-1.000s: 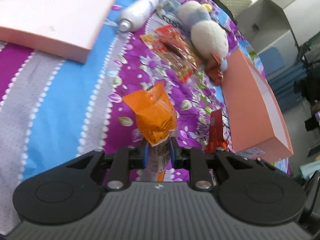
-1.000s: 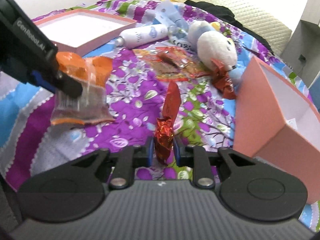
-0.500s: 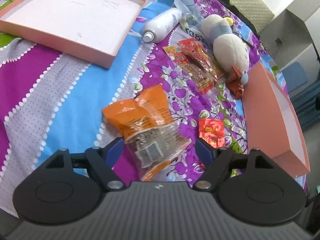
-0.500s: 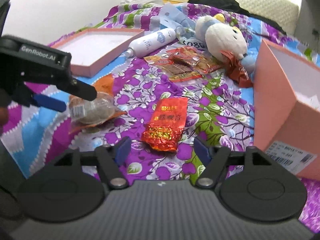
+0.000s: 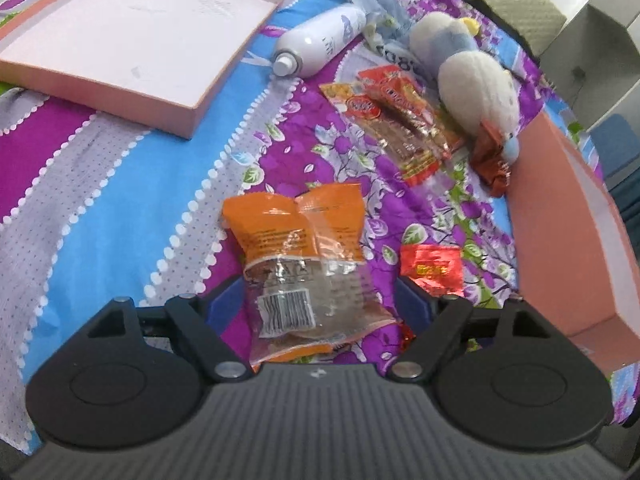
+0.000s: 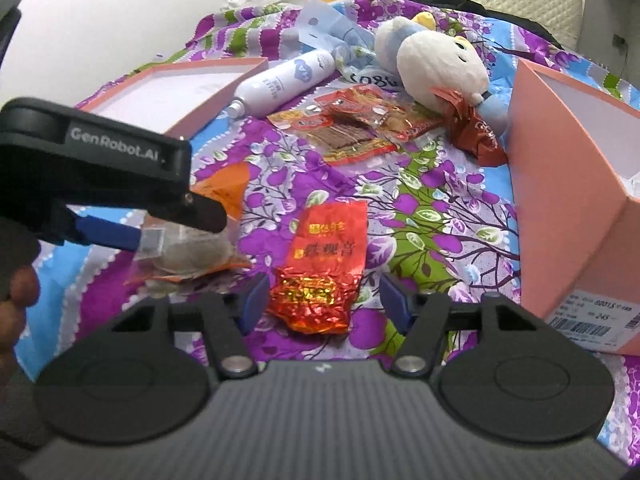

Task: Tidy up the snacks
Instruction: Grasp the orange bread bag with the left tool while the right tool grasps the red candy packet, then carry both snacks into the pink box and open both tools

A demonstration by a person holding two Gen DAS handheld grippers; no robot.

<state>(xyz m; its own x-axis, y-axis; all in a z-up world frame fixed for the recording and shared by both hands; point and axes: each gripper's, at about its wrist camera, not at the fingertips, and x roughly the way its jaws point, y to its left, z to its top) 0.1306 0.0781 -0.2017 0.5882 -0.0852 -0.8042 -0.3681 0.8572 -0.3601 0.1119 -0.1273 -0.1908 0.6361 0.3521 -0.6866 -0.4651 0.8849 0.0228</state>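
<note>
An orange and clear snack packet (image 5: 304,264) lies flat on the floral bedspread between the fingers of my open left gripper (image 5: 318,300). A red foil tea packet (image 6: 324,260) lies flat between the fingers of my open right gripper (image 6: 322,300); it also shows in the left wrist view (image 5: 434,266). Neither gripper holds anything. The left gripper (image 6: 136,224) shows in the right wrist view, over the orange packet (image 6: 188,254). Red strip snacks (image 5: 404,124) and a crumpled dark red packet (image 5: 494,158) lie farther off.
A shallow pink box lid (image 5: 132,44) lies at the far left. A deeper pink box (image 6: 580,152) stands at the right. A white bottle (image 5: 320,42) and a plush penguin (image 5: 468,76) lie at the back of the bed.
Both grippers held their packets up a second ago. Both have opened, and the orange packet and the red foil packet now lie flat on the bedspread.
</note>
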